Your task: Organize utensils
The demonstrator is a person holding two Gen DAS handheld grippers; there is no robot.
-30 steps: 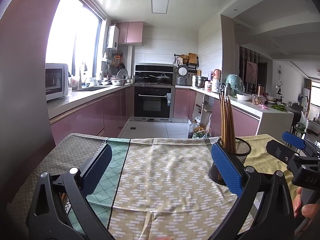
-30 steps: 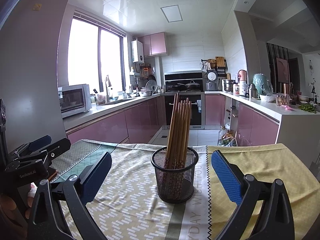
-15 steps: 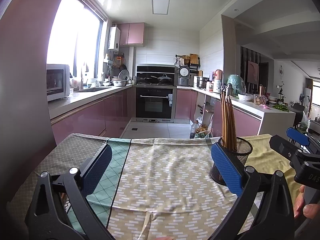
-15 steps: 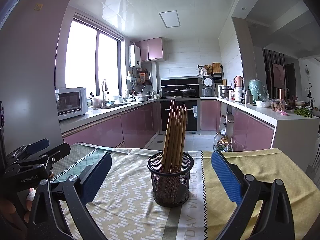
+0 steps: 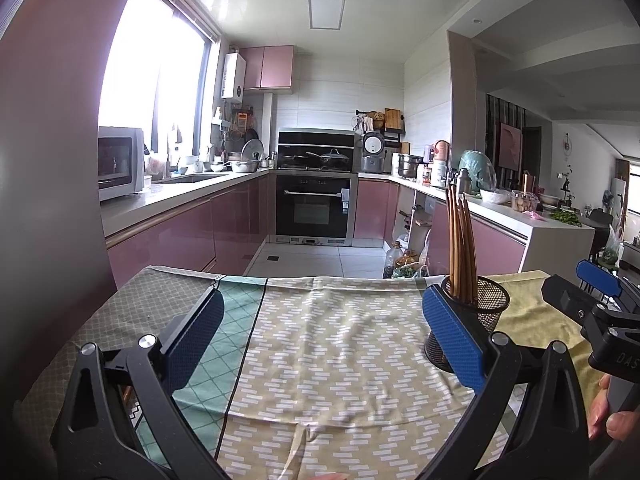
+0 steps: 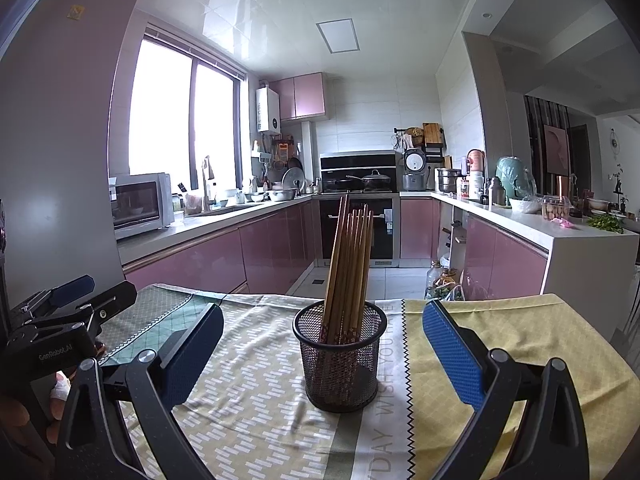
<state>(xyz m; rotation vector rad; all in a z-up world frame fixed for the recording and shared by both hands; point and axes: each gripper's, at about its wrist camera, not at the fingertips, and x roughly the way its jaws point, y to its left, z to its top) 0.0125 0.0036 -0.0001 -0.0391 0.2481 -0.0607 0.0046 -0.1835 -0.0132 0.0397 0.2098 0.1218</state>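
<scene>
The chopsticks [image 6: 347, 264] were stood upright in a mesh holder [image 6: 340, 360] on the cloth-covered bench [image 6: 256, 408]. Both the left claw [image 5: 320, 340] and right claw [image 6: 322, 344] were held spread wide, empty.

black mesh cup [image 6: 340, 356], brown chopsticks [image 6: 348, 264]
</scene>
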